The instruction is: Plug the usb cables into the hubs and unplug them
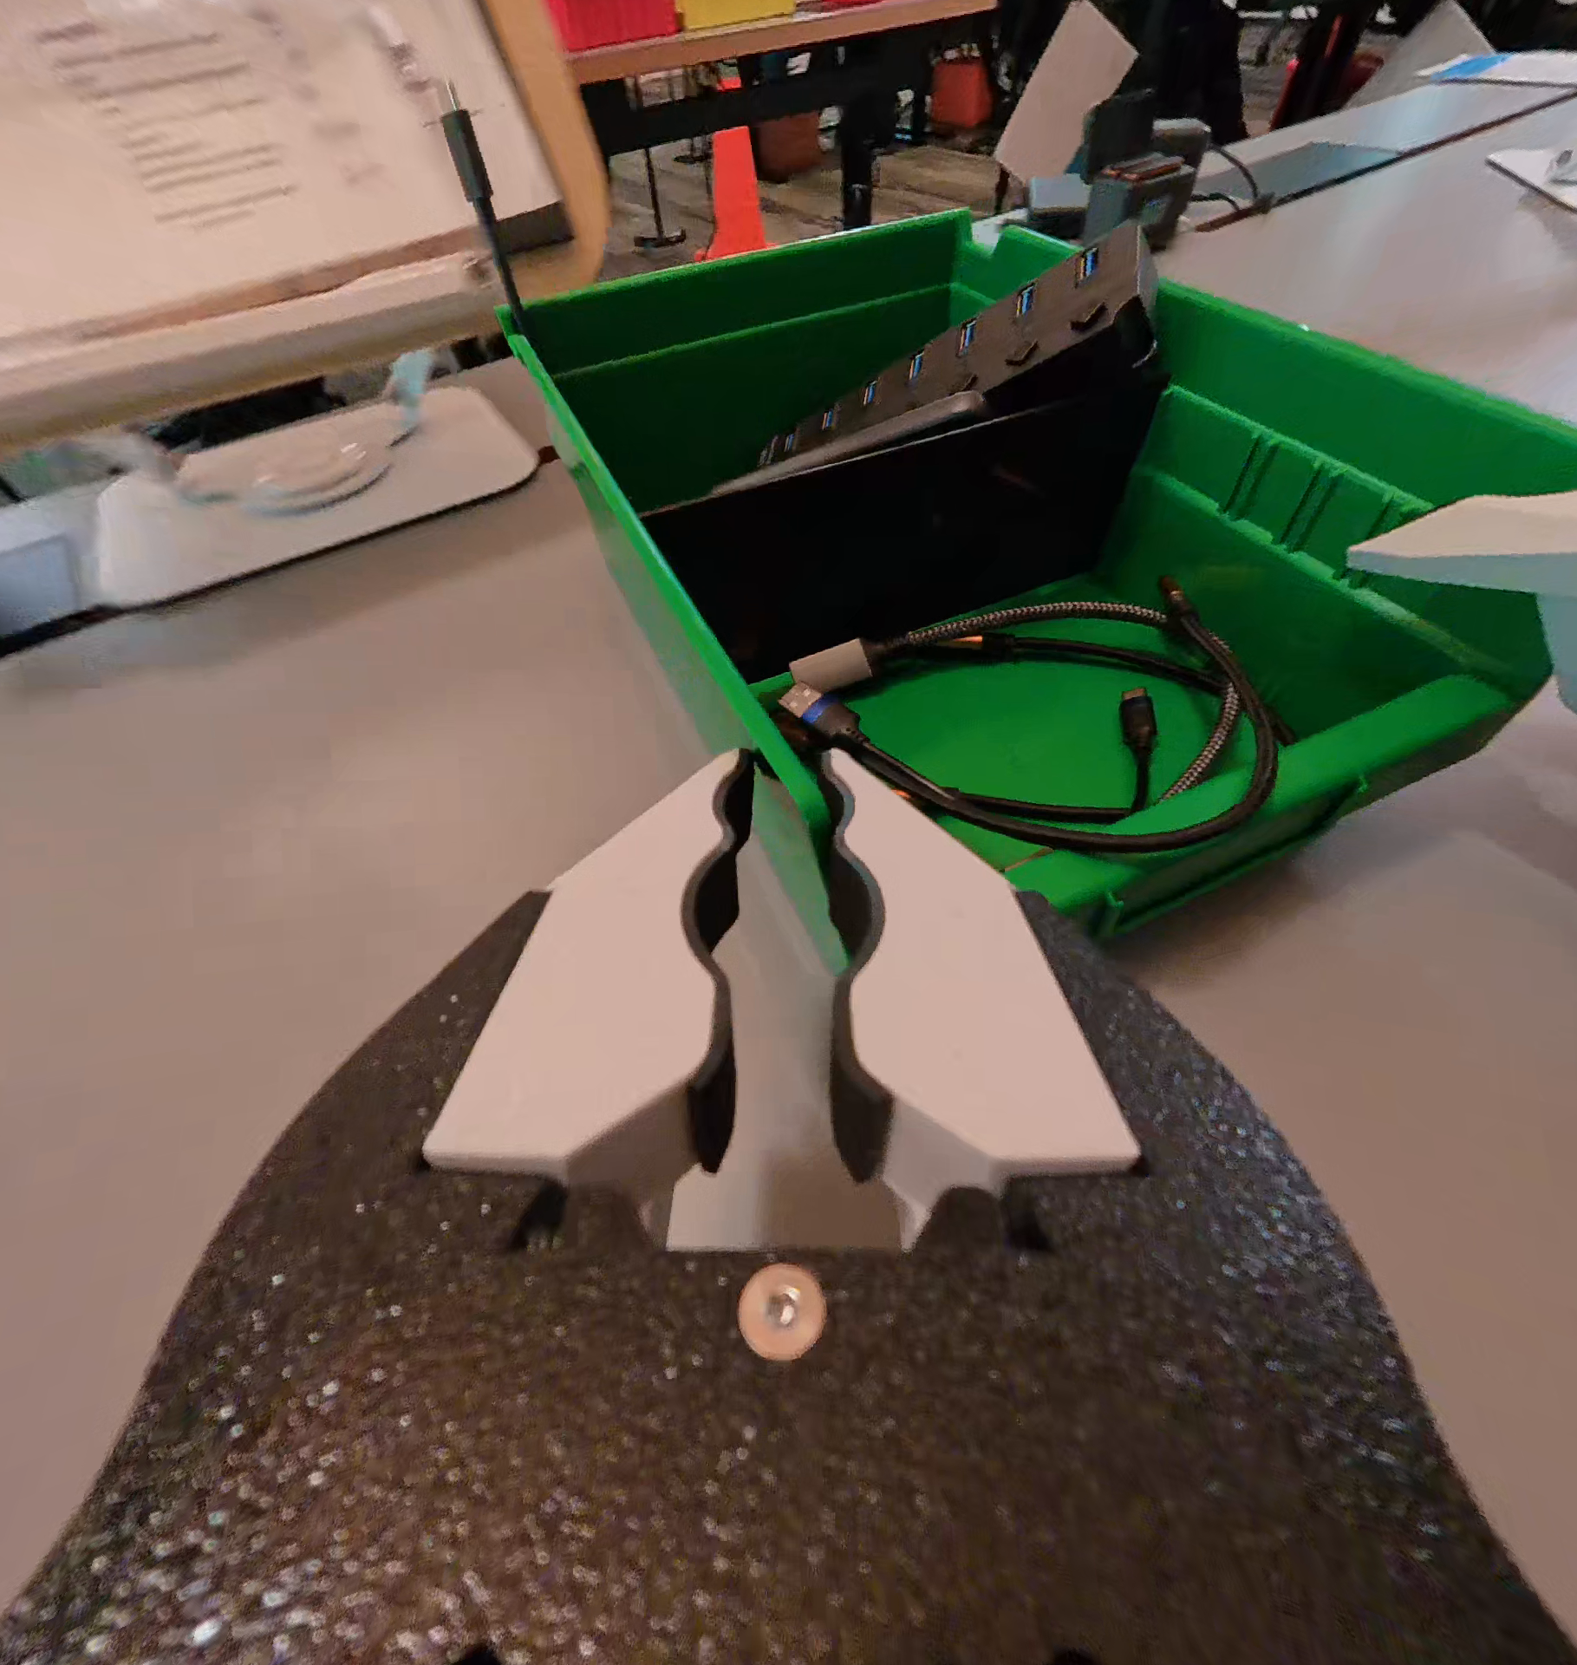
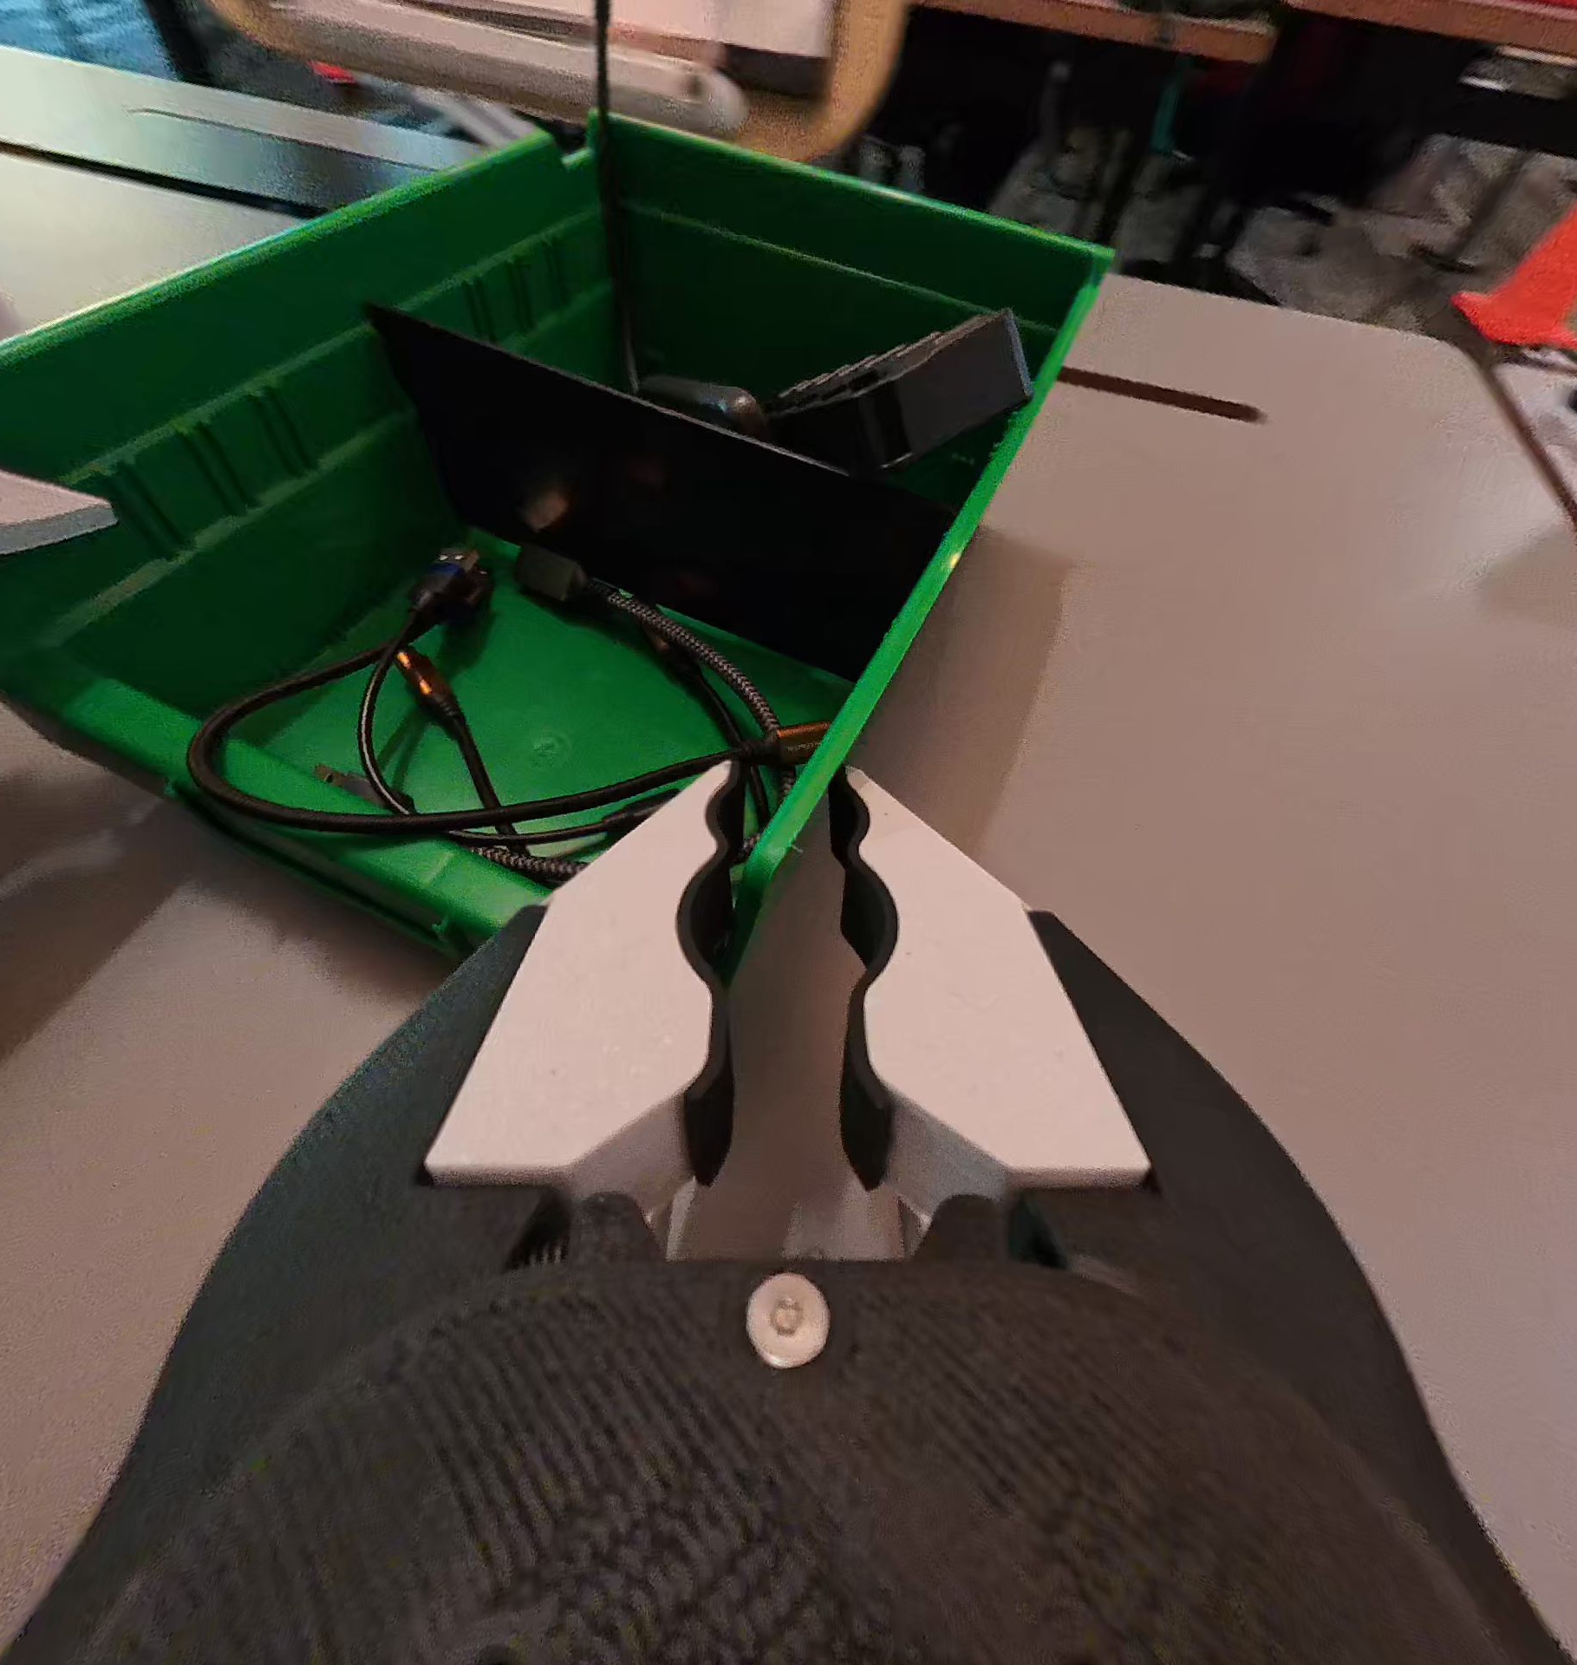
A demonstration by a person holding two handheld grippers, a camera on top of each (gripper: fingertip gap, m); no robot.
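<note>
A green bin (image 1: 739, 297) sits on a grey table, split by a black divider (image 1: 902, 541). A black USB hub (image 1: 992, 351) with blue ports leans in the back compartment; it also shows in the right wrist view (image 2: 929, 387). Its thin cable (image 1: 474, 180) sticks up from the back corner. Several USB cables (image 1: 1037, 815) lie coiled in the front compartment (image 2: 424, 815), all unplugged. My left gripper (image 1: 786, 759) is closed over the bin's left wall. My right gripper (image 2: 784, 777) is closed over the bin's right wall (image 2: 992, 504); one of its fingers (image 1: 1487, 550) shows in the left wrist view.
A tilted white board on a wooden stand (image 1: 181, 180) and a white base plate (image 1: 316, 486) stand left of the bin. An orange cone (image 1: 735, 194) is on the floor behind. Grey devices (image 1: 1136, 180) sit on the table (image 1: 316, 811) at the back.
</note>
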